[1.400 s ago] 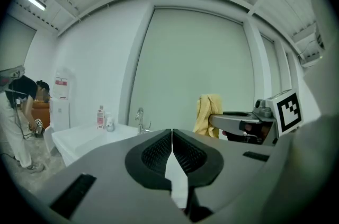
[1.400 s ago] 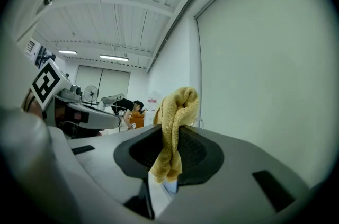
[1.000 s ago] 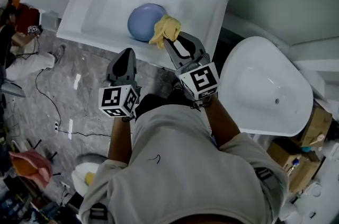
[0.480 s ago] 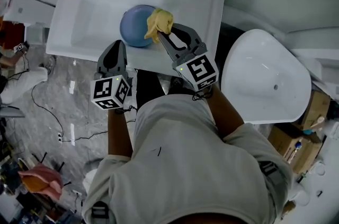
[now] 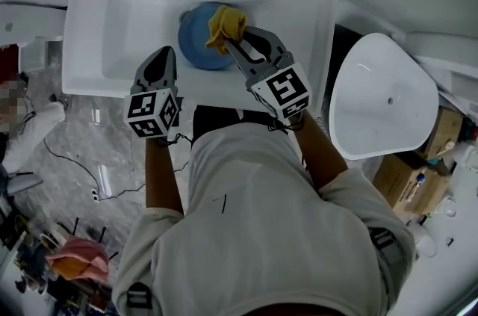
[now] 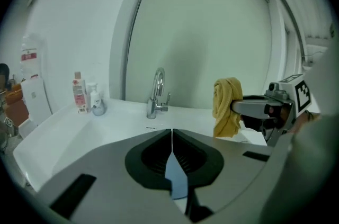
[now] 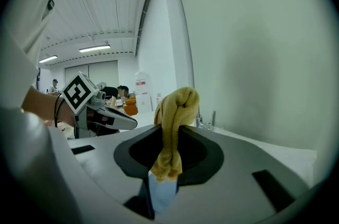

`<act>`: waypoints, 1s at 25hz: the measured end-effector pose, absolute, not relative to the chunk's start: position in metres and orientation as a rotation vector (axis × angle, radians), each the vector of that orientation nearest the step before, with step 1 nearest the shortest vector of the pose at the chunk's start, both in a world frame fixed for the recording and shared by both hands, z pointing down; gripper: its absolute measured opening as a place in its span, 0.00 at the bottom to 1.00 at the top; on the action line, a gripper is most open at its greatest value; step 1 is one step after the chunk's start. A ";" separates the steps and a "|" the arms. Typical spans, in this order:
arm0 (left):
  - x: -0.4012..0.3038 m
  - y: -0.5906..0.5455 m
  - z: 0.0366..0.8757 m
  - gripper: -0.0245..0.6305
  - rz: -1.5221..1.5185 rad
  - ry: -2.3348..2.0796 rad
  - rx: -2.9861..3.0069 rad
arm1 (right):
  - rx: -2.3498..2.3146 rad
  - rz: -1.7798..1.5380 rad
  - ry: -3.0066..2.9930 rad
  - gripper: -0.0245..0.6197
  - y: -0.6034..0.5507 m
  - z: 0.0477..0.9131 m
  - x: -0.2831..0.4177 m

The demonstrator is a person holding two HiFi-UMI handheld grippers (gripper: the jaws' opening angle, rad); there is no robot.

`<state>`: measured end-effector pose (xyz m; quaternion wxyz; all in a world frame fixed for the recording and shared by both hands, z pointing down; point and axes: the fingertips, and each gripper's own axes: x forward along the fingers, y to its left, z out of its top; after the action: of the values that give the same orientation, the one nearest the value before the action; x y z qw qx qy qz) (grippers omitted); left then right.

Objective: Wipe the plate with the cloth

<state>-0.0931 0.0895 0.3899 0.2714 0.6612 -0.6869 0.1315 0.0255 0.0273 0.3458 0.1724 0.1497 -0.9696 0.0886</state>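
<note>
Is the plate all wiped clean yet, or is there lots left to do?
Done: the yellow cloth is picked up, pinched in the right tool. In hand: it hangs over the blue plate in the sink; whether it touches, I can't tell. Left: the wiping itself. The left tool is shut and empty.

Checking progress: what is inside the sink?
A blue plate lies in the sink. The yellow cloth in the right gripper hides part of its right side.
</note>
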 end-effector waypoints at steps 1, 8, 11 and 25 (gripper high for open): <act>-0.101 0.086 0.399 0.07 0.365 -1.818 1.783 | 0.437 0.267 -2.735 0.15 0.025 0.353 0.018; -0.136 0.063 0.470 0.07 0.398 -1.565 1.781 | 0.508 0.370 -2.633 0.15 0.014 0.407 -0.019; -0.143 0.056 0.500 0.07 0.458 -1.473 1.780 | 0.532 0.428 -2.600 0.15 0.011 0.428 -0.029; -0.144 0.063 0.619 0.07 0.567 -1.145 1.660 | 0.623 0.600 -2.420 0.15 0.017 0.511 -0.042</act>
<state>-0.1443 0.0629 0.6189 0.4996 0.6864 -0.4736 0.2346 -0.0420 0.0173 0.5108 0.2820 0.2325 -0.9034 0.2242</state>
